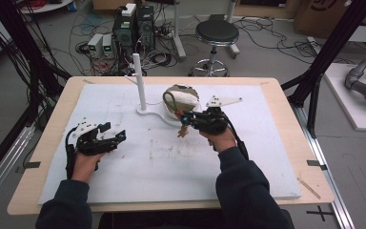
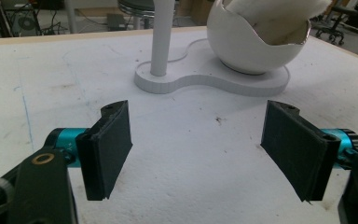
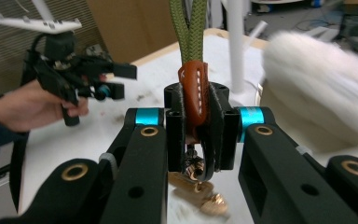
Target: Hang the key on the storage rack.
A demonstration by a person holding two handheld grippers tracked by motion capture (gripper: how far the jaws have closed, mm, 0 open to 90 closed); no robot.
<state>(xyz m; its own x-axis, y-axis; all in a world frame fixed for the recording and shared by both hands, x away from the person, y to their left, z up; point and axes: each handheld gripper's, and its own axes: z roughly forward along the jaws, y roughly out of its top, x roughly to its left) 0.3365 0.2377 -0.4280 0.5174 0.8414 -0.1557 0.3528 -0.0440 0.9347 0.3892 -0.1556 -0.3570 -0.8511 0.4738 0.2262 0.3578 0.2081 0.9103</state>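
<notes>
My right gripper (image 1: 187, 119) (image 3: 196, 116) is shut on the brown leather tab (image 3: 193, 91) of a key strap. The strap's green cord loop (image 3: 189, 28) (image 1: 171, 102) rises from the jaws, and its brass clasps (image 3: 204, 193) (image 1: 183, 130) hang below them. The gripper hovers just in front of a white egg-shaped bowl (image 1: 185, 97) (image 2: 247, 49) that holds white fluffy stuff (image 3: 317, 91). The bowl shares a white base (image 2: 205, 80) with an upright white post (image 1: 139, 81) (image 2: 162, 37). My left gripper (image 1: 115, 134) (image 2: 198, 149) stands open over the mat at the left, with nothing between its pads.
A white foam mat (image 1: 171, 162) covers most of the wooden table (image 1: 33, 157). Behind the table stand a black stool (image 1: 216, 33), computer boxes (image 1: 134, 26) and loose cables on the floor. Black frame posts flank both sides.
</notes>
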